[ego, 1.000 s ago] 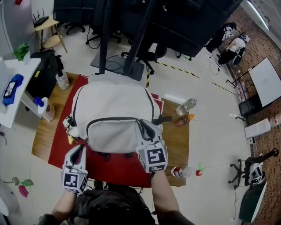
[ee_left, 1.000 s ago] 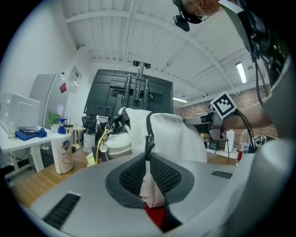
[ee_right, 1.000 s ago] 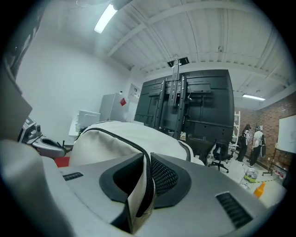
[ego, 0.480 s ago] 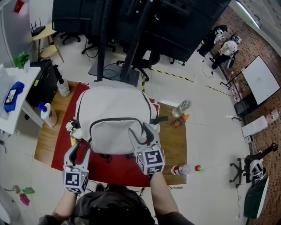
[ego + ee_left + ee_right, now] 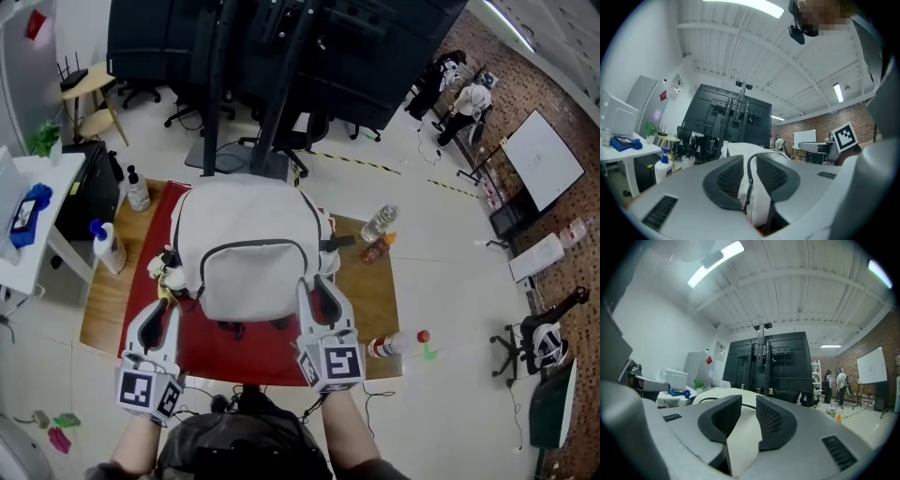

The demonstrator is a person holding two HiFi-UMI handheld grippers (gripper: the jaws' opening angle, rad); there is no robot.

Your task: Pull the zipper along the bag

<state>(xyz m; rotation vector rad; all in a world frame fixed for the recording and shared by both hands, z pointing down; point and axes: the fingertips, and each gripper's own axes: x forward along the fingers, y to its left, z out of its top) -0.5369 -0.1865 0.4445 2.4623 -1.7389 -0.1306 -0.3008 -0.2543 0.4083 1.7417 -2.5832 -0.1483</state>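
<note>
A white backpack [image 5: 248, 272] lies flat on a red mat [image 5: 244, 352]. A dark zipper [image 5: 251, 243] arcs round its front pocket. My left gripper [image 5: 166, 307] sits at the bag's near left corner and its jaws are closing. In the left gripper view, white bag fabric and the black zipper [image 5: 749, 176] with its pull [image 5: 746, 205] show in the gap of the left gripper [image 5: 749, 164]; the pads do not visibly press on them. My right gripper [image 5: 320, 289] is at the near right corner, its jaws closing too. Through the right gripper [image 5: 749, 411] the bag [image 5: 740, 437] shows in the gap.
The mat lies on a wooden table [image 5: 103, 300]. A white spray bottle [image 5: 105, 246] and a pump bottle [image 5: 138, 190] stand to the left. Two bottles [image 5: 379, 225] lie at the right, and another bottle [image 5: 394, 345] lies near the right front edge. A black stand [image 5: 234, 94] rises behind the bag.
Both grippers have drawn back toward me from the bag's front-pocket corners. Their jaws spread wide half a second ago and now stand narrower.
</note>
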